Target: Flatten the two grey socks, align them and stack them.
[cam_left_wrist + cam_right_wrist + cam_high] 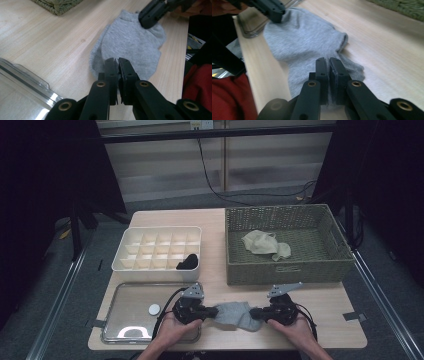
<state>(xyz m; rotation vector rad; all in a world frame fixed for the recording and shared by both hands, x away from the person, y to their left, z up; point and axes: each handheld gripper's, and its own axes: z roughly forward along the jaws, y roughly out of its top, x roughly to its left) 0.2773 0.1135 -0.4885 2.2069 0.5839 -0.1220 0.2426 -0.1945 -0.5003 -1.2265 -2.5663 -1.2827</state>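
Grey sock (pixel 235 314) flat on table (pixel 320 320) near the front edge, left gripper (pixel 209 311) and right gripper (pixel 256 313) fingers each pinching an opposite end; next likely a lift or fold, needing both grips kept.

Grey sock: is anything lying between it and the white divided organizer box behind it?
Nothing visible does. The grey sock lies on bare table, pinched at its ends by the left gripper and right gripper. The white organizer box stands behind; the clear tray sits off to the left.
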